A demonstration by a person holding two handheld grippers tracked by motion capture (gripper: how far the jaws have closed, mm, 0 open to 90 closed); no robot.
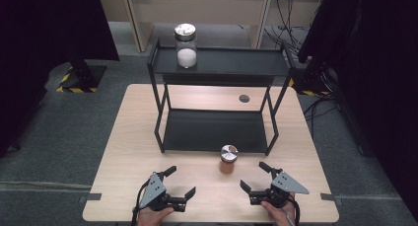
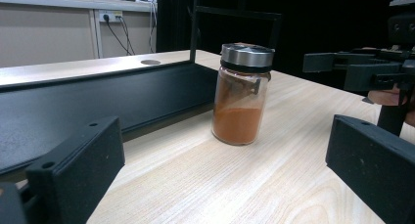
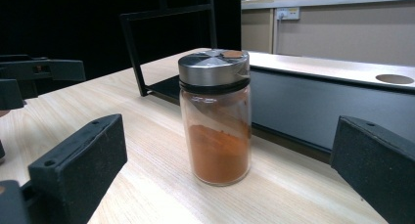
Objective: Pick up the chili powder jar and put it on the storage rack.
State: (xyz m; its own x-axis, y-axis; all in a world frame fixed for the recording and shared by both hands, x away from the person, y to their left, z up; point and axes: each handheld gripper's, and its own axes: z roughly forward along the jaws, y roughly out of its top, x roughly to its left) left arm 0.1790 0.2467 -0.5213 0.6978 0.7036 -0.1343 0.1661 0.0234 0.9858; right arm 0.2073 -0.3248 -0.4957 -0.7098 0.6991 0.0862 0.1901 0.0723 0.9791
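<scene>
One upright glass spice jar (image 3: 215, 121), half-full, orange powder.

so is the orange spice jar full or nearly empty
About half full: in the right gripper view the orange powder reaches roughly midway up the spice jar, clear glass above it.

Grey floor (image 1: 59, 137), seemingly carpeted.

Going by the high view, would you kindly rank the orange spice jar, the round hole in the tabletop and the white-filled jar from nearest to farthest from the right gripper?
From the right gripper:
1. Orange spice jar, on the table just ahead, toward the left gripper's side.
2. Round hole, farther back in the tabletop, behind the rack's lower shelf.
3. White-filled jar, on the rack's top shelf, far left end.
</scene>
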